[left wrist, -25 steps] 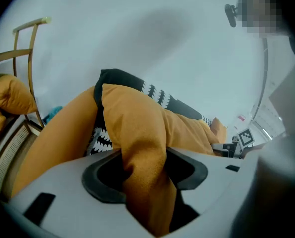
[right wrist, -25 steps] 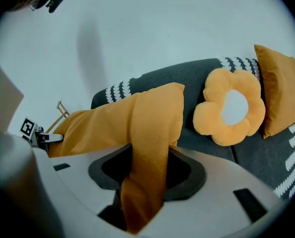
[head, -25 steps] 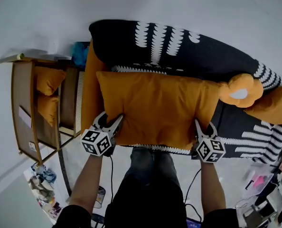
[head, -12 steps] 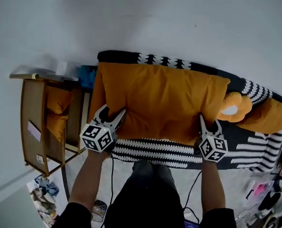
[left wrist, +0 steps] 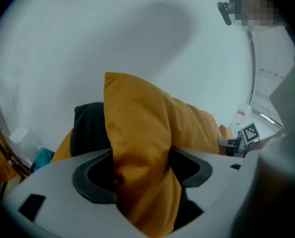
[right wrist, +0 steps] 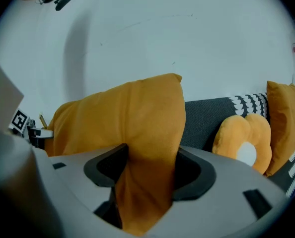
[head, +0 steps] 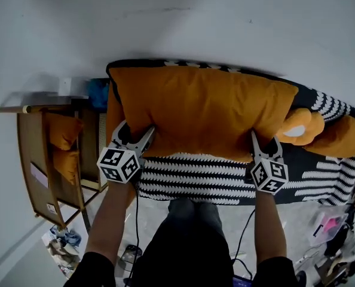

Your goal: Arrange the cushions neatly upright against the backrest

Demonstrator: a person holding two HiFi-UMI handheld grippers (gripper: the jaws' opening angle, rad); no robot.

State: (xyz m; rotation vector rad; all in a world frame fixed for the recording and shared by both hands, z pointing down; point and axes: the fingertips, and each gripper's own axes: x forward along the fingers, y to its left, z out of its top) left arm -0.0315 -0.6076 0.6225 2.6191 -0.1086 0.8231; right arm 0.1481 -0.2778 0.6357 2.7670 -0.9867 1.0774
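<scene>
A large orange cushion (head: 201, 109) stands upright against the backrest of the black, white-patterned sofa (head: 195, 178). My left gripper (head: 135, 131) has the cushion's lower left corner between its jaws, and in the left gripper view (left wrist: 140, 170) the fabric (left wrist: 137, 133) bunches between both pads. My right gripper (head: 265, 140) holds the lower right corner in the same way (right wrist: 147, 175), with creased fabric (right wrist: 147, 123) filling the gap. Both pairs of jaws are opening while the fabric still touches the pads.
A flower-shaped orange cushion (head: 300, 127) and another orange cushion (head: 345, 137) lie at the sofa's right end. A second orange cushion (head: 113, 115) stands at the left end. A wooden shelf (head: 31, 154) holding orange cushions stands left of the sofa. Clutter lies on the floor at both lower corners.
The cushion has gone from lying on the seat to standing upright against the backrest. Both grippers rose and moved forward with it, still at its lower corners.
</scene>
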